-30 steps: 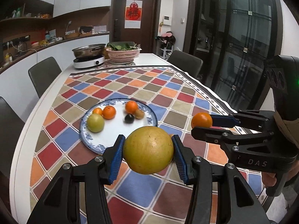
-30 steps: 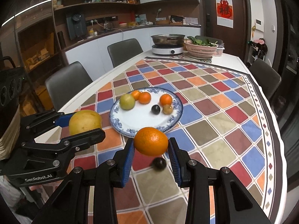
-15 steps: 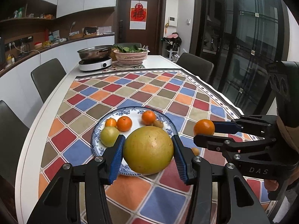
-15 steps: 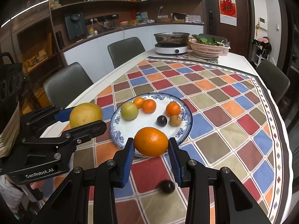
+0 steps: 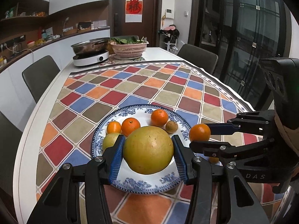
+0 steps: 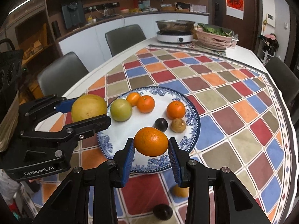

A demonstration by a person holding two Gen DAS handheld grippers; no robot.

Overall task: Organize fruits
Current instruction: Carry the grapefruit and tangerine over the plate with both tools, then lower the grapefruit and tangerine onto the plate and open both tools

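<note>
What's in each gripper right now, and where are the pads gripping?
Left gripper clamps the large yellow fruit across its widest sides. Right gripper clamps an orange the same way, pads on opposite sides.

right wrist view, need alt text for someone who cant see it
The right gripper holds an orange over the near rim of a blue-patterned plate that carries six smaller fruits. At left, the left gripper holds a large yellow fruit beside the plate. Two more fruits lie on the checked tablecloth below the gripper.

pomelo [image 5: 148,150]: yellow, held over plate [image 5: 104,130] | orange [image 6: 151,141]: held over plate rim; fruits on plate
</note>
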